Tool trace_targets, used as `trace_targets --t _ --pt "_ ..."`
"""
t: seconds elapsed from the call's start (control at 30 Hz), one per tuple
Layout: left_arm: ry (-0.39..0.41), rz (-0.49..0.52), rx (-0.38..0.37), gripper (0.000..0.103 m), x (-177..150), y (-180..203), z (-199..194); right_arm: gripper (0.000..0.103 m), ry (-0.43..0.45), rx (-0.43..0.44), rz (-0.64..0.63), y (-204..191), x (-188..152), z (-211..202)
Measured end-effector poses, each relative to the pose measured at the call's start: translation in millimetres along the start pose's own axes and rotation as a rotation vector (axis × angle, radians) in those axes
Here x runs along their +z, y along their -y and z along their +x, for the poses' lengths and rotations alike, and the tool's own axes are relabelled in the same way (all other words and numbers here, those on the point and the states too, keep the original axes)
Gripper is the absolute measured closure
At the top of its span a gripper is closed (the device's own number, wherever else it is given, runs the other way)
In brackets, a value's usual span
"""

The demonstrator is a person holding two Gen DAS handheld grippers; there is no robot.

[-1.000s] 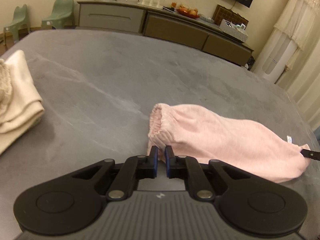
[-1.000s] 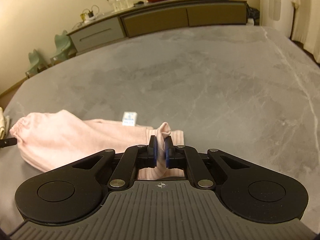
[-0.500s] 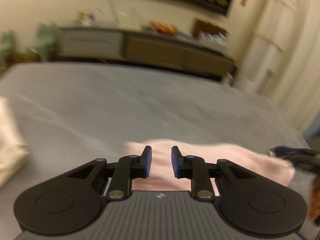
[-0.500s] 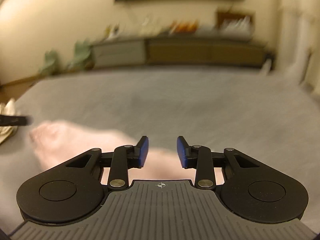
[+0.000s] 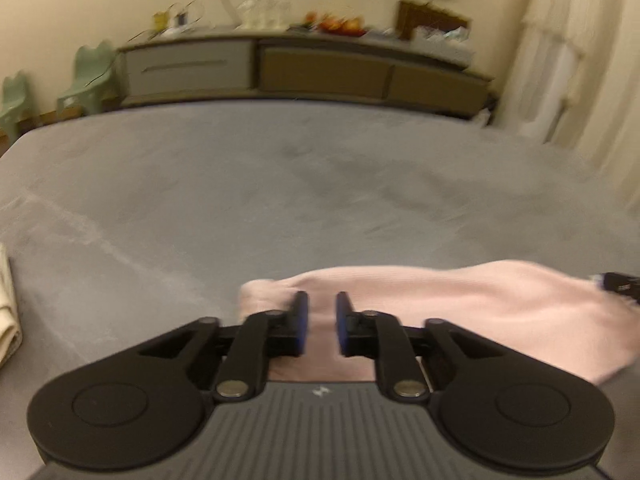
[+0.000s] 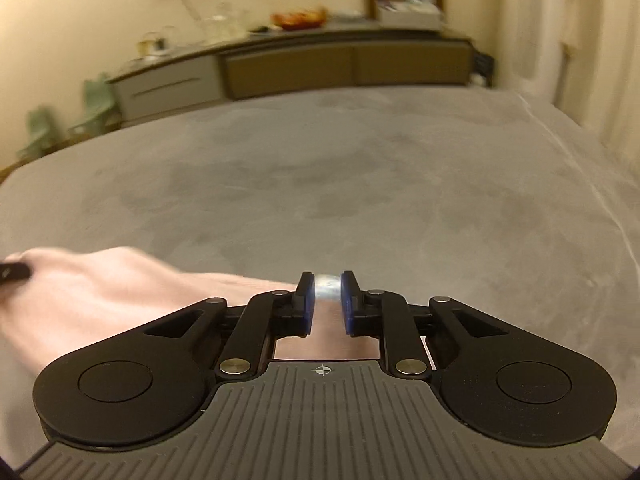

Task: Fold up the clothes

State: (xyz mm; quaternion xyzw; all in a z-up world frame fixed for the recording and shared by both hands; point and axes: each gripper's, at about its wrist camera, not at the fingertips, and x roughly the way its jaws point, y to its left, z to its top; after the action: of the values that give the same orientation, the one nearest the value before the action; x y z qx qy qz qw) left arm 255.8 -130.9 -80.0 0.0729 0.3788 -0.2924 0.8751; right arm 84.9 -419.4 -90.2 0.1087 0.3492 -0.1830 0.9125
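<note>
Pink garment (image 5: 460, 312) lies flat on the grey desk (image 5: 280, 200), a long low strip running across in front of us, its gathered end at the left, its other end at the right. A cream garment (image 5: 8, 320) sits folded at the desk's left edge, well apart.

Left tool (image 5: 321, 326) hangs over the gathered end. Its jaws have just been closing a little but stand parted, with cloth seen below the gap and not pinched; we hold nothing there. Right tool (image 6: 327, 306) hangs over the other end. Its jaws have just been closing too, and a gap still shows, with pink cloth and a pale blurred patch in it. The pads do not look pressed on anything, though blur makes this less sure.

Our reading: we are between folds, regripping each end of the strip. Next move calls for lowering both tools onto the cloth's edge, pinching the full thickness at each end, then lifting together and keeping the layers even.
</note>
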Motion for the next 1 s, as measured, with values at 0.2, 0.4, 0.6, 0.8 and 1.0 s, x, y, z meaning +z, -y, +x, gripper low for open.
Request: trace_targets --t 0.2,0.4,0.6,0.8,1.0 --pt "-0.062 -0.031 0.030 0.087 -3 -11 15 0.074 -0.016 -0.107 -0.105 -6 2 18" --pt "-0.056 -0.012 0.006 0.081 4 9 16 0.069 0.035 0.017 -0.080 -24 11 -2" --pt "-0.072 -0.027 0.012 0.081 2 11 23 0.052 -0.022 -0.016 -0.126 -39 10 29" --pt "-0.075 -0.035 -0.005 0.081 -1 5 20 0.058 0.010 0.059 -0.096 -44 15 6" --pt "-0.078 -0.039 -0.006 0.081 2 4 21 0.058 -0.073 0.109 -0.239 -68 -20 -5"
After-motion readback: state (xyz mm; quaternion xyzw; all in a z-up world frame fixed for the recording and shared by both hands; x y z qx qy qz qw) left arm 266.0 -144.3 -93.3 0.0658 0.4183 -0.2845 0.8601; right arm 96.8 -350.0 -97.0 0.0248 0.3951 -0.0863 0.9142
